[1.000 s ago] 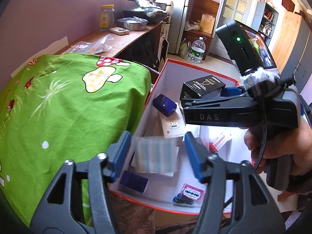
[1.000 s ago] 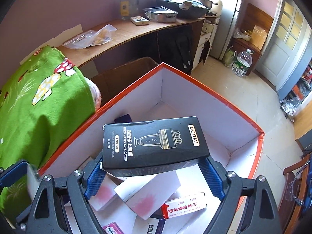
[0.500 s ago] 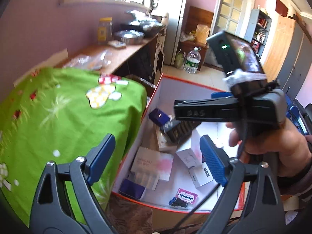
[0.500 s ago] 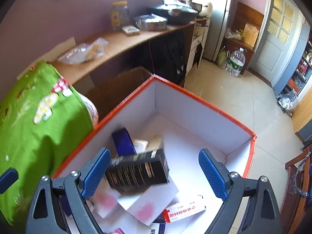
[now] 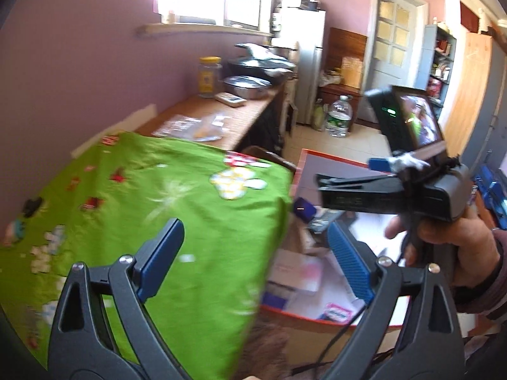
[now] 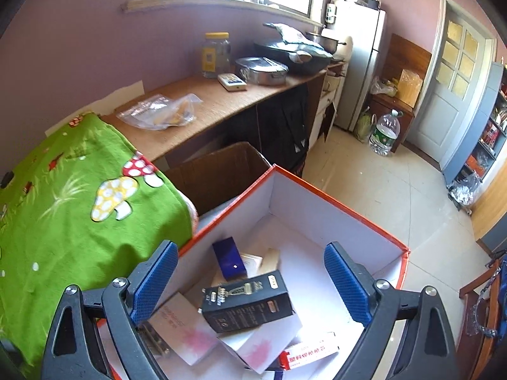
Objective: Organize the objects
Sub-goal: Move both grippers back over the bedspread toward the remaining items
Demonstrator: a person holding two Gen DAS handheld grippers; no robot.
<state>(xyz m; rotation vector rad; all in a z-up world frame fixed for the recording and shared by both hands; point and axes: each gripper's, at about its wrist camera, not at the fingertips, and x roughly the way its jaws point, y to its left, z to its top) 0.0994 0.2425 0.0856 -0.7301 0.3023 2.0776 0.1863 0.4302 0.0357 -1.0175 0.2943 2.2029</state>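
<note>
A white box with an orange rim [image 6: 342, 204] sits beside the green mushroom-print cloth [image 6: 73, 209]. Inside lie a black DORMI carton [image 6: 250, 304], a small blue box [image 6: 229, 258], white and pink cartons [image 6: 187, 329] and a red-lettered carton [image 6: 310, 350]. My right gripper [image 6: 250, 283] is open and empty above the box. My left gripper [image 5: 253, 258] is open and empty over the cloth's edge [image 5: 177, 209], left of the box [image 5: 320, 158]. The right gripper's body [image 5: 389, 190] shows in the left wrist view over the box.
A wooden counter [image 6: 221, 98] behind holds a plastic bag [image 6: 158, 112], a jar [image 6: 216, 53] and pans. A brown cardboard box [image 6: 228, 167] stands behind the orange-rimmed box. A fridge [image 6: 361, 63], water bottle [image 6: 385, 133] and door [image 6: 450, 79] are farther back.
My right gripper opened and dropped the black DORMI carton into the box, then rose. My left gripper let go of a pale packet, opened, lifted and swung left over the green cloth.
</note>
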